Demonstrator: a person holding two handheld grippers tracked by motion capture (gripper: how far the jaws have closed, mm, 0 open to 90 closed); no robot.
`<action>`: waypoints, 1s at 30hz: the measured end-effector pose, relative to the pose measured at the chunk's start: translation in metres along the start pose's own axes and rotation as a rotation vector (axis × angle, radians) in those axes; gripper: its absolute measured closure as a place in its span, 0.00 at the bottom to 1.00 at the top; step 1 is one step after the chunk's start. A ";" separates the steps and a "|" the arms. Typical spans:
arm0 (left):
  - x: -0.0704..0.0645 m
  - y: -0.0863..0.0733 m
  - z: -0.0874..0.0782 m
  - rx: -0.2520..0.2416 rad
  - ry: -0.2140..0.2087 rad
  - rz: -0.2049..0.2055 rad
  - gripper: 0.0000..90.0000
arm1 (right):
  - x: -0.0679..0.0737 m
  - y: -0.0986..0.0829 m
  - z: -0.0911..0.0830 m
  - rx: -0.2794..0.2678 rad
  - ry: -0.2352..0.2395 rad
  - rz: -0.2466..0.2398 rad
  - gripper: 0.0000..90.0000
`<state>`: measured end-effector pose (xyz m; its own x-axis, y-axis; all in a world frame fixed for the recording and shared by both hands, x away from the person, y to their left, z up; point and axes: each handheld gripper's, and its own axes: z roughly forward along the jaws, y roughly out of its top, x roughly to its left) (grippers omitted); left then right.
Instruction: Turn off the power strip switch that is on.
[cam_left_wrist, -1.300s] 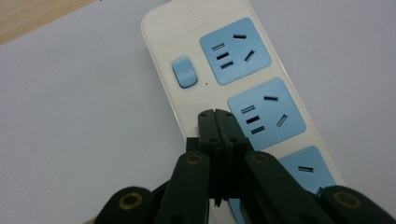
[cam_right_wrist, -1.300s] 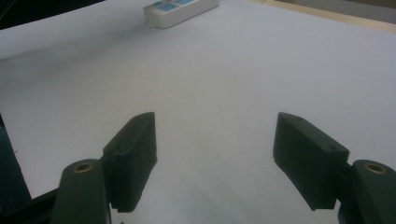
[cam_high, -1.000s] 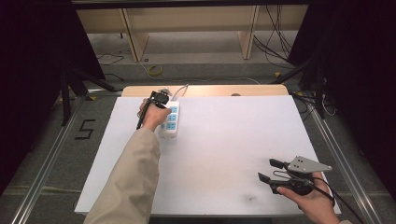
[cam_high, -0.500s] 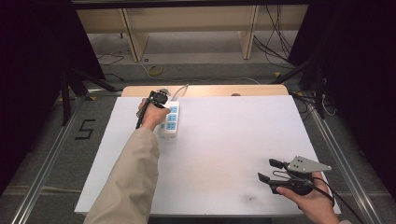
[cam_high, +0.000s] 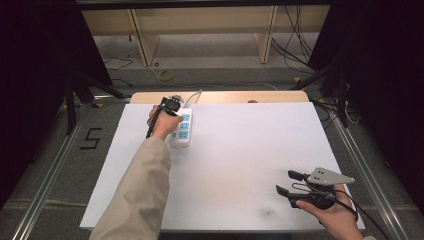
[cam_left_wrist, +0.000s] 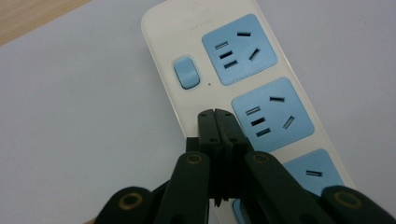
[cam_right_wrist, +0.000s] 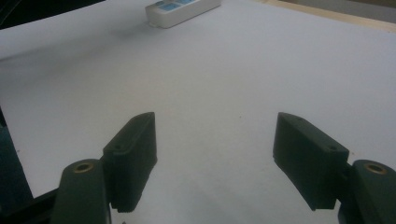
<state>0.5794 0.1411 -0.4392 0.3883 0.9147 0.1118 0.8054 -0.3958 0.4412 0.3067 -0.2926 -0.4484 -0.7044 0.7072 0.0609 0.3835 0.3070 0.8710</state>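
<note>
I am pressing my clenched left fingers (cam_left_wrist: 218, 122) toward the rigid, smooth power strip's (cam_left_wrist: 205, 28) switch (cam_left_wrist: 186, 72); my right fingers (cam_right_wrist: 215, 154) are resting released.

You are wearing a beige long sleeve (cam_high: 140, 195) on your left arm, reaching to the wrist. Your left gripper (cam_left_wrist: 217, 122) is showing black jaws with small screws and brass-ringed pivots on the linkage arms. Your right gripper (cam_high: 290, 182) is carrying a grey three-cornered plate (cam_high: 327, 177) on its black body, with a black cable (cam_high: 362, 215) trailing off to the near right.
</note>
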 end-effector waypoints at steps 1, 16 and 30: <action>0.000 0.000 0.000 -0.002 -0.004 -0.007 1.00 | 0.000 0.000 0.000 -0.001 -0.001 -0.001 0.34; -0.006 0.007 0.002 0.017 -0.002 -0.007 1.00 | -0.001 -0.001 0.000 0.001 0.001 0.000 0.34; -0.010 0.010 0.003 0.029 0.027 0.012 1.00 | -0.001 -0.002 -0.002 0.002 -0.002 0.005 0.34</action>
<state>0.5849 0.1282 -0.4383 0.3859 0.9118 0.1407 0.8136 -0.4082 0.4141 0.3056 -0.2955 -0.4490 -0.7017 0.7096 0.0641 0.3879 0.3051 0.8697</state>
